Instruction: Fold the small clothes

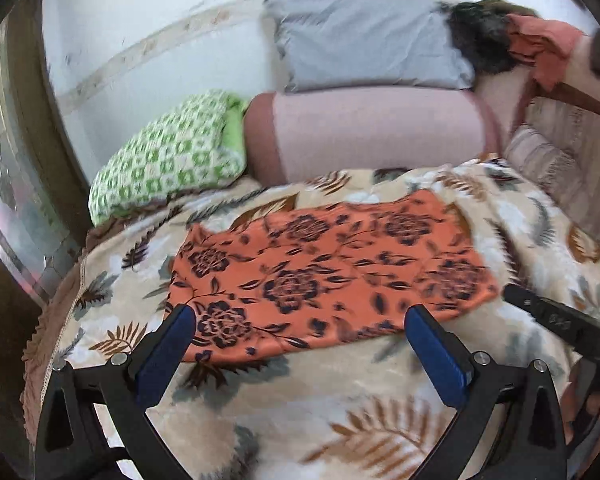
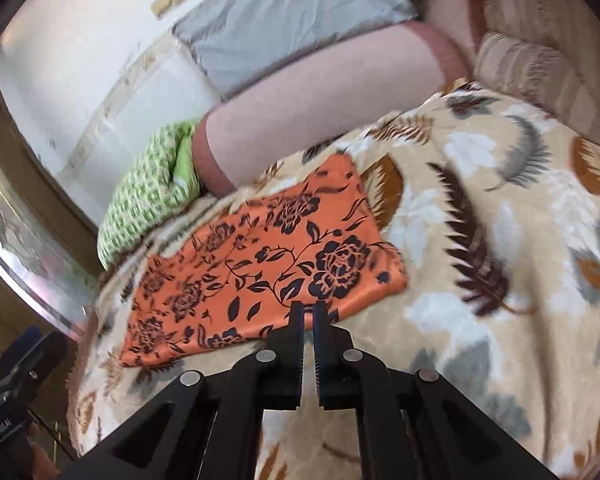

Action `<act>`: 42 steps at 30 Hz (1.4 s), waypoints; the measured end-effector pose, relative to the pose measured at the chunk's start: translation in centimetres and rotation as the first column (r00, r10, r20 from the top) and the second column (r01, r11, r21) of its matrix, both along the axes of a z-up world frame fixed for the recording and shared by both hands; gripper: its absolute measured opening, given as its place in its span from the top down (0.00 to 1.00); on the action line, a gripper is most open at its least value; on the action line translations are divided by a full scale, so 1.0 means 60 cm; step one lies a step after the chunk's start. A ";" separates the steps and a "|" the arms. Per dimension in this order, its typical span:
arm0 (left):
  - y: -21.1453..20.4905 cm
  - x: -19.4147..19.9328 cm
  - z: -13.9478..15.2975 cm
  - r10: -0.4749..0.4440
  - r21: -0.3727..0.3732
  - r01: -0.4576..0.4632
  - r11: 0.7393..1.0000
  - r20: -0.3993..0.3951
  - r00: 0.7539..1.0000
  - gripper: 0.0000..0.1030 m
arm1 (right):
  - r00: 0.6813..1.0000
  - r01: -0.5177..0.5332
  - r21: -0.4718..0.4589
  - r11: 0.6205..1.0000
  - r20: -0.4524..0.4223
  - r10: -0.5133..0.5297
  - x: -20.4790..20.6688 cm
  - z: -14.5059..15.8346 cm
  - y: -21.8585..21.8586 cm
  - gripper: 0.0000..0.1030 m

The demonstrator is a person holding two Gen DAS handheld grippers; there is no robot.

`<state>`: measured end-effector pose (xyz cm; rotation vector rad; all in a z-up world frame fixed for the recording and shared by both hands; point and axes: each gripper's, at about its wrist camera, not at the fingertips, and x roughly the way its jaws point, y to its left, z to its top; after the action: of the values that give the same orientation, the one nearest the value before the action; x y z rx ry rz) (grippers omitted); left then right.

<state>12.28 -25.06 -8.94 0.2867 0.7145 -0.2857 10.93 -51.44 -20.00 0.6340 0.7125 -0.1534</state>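
Left wrist view, left to right: green checked pillow (image 1: 168, 158) at middle left, pink bolster (image 1: 372, 128) centre, grey pillow (image 1: 368, 40) above it, striped cushion (image 1: 556, 164) at right edge. Orange floral cloth (image 1: 332, 268) flat at frame centre on leaf-print blanket (image 1: 340, 392) of the bed; long axis running left-right across frame, slightly tilted, left end nearer the lower left, right end higher. Looks folded, edges fairly even. Left tongs (image 1: 300, 320) at bottom centre, released, blue pads (image 1: 168, 352) spread wide, tips hovering at near edge of cloth, gripping nothing. Right tongs (image 1: 556, 316) visible at lower right, black, just beside the cloth's right end.

Right wrist view: cloth (image 2: 260, 268) at centre left, long axis diagonal from lower left to upper centre. Right tongs (image 2: 308, 308) at bottom centre, clenched nearly together, thin gap only, nothing between, tips over cloth's near edge; contact unclear. Motion blur throughout.
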 end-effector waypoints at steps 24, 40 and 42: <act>0.187 0.216 -0.205 0.285 0.040 -0.283 0.958 -0.222 0.933 0.00 | 0.982 -0.168 0.010 0.986 -0.092 0.168 0.211 -0.085 0.096 0.92; 0.224 0.210 -0.179 0.352 -0.023 -0.357 0.934 -0.127 0.927 0.00 | 0.926 -0.376 -0.091 0.922 -0.075 0.370 0.214 -0.069 0.237 0.92; 0.225 0.206 -0.169 0.352 -0.036 -0.356 0.934 -0.092 0.932 0.00 | 0.920 -0.389 -0.072 0.918 -0.083 0.383 0.225 -0.078 0.254 0.92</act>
<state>24.67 -11.55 -19.08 0.0923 0.8263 0.0285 24.40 -36.19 -24.67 0.3947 0.8789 0.1610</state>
